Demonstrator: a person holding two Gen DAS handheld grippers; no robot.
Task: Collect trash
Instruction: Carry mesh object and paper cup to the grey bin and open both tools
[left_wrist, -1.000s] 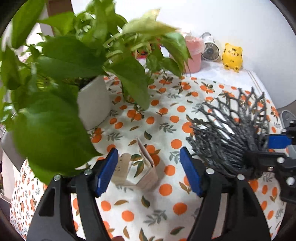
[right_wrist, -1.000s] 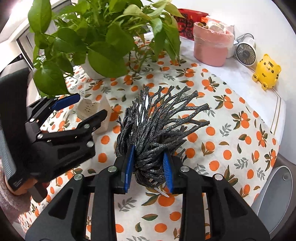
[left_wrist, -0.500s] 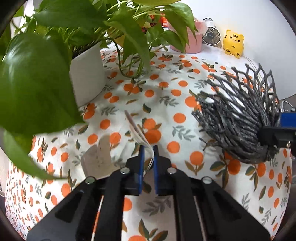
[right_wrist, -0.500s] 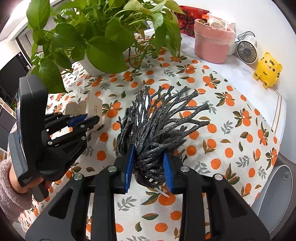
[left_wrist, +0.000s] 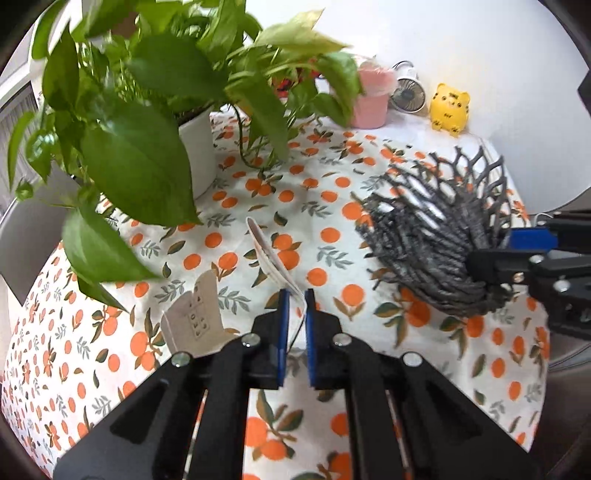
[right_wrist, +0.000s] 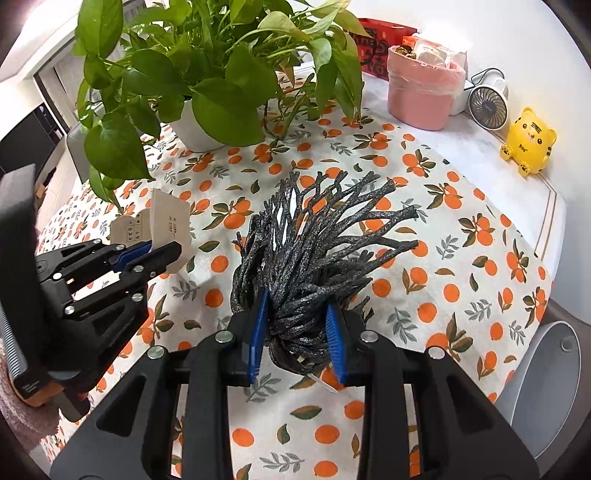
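Note:
My left gripper (left_wrist: 294, 295) is shut on a flattened white paper carton (left_wrist: 271, 258), held above the orange-print tablecloth (left_wrist: 240, 229); the carton (right_wrist: 162, 225) and left gripper (right_wrist: 162, 253) also show in the right wrist view. My right gripper (right_wrist: 295, 314) is shut on a bundle of dark grey foam netting (right_wrist: 317, 247), which fans out forward. The netting (left_wrist: 436, 240) shows at the right of the left wrist view. A pink lined trash bin (right_wrist: 423, 92) with wrappers stands at the table's far side.
A potted green plant in a white pot (right_wrist: 195, 125) stands at the far left, leaves overhanging the table. A small white fan (right_wrist: 485, 105) and a yellow tiger figure (right_wrist: 528, 142) stand at the far right. A red bag (right_wrist: 376, 48) is behind the bin.
My left gripper closed on the paper carton and lifted it off the tablecloth. My right gripper kept hold of the netting and barely moved.

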